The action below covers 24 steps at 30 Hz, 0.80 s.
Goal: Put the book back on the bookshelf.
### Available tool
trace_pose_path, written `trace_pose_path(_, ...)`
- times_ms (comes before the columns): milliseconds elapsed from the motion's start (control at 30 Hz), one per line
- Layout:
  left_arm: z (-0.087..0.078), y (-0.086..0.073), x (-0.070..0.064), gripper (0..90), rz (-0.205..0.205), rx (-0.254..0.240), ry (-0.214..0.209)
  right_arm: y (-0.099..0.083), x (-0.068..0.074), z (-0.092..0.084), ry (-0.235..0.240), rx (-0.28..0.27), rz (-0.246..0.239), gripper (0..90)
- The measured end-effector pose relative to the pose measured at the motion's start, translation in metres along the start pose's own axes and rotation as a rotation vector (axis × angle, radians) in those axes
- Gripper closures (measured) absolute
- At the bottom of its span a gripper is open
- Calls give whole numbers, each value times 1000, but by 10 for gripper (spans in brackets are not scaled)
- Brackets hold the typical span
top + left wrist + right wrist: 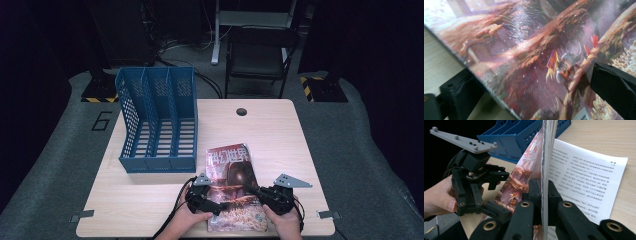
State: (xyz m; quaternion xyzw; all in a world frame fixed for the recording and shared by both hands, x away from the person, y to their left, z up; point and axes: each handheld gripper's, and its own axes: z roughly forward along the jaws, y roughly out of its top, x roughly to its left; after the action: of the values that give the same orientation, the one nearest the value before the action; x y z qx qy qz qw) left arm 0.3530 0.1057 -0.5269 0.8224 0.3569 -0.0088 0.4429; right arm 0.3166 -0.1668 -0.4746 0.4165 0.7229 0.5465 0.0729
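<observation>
Right tongs (543,195) pinch the magazine's (235,185) edge, lifting it off the table (280,135). Left tongs (212,200) stand spread, jaws astride its cover without pressing.

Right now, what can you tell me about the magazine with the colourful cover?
The magazine is thin and glossy, with a reddish fantasy picture and white characters on top. It sits at the table's near edge, right of the blue rack. The right gripper pinches its right edge, lifting pages off a printed white page. The left gripper has its open jaws around the left edge.
</observation>
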Motion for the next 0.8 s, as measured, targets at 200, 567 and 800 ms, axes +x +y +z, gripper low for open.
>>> trace_pose_path(200, 2, 3, 0, 3, 1, 18, -51, 2, 1, -4, 14, -28, -17, 869)
trace_pose_path(567, 7, 2, -7, 6, 36, 15, -47, 0, -4, 0, 13, 8, 4, 866)
trace_pose_path(800, 7, 2, -6, 7, 43, 15, -41, -1, -13, 8, -19, 44, 9, 861)
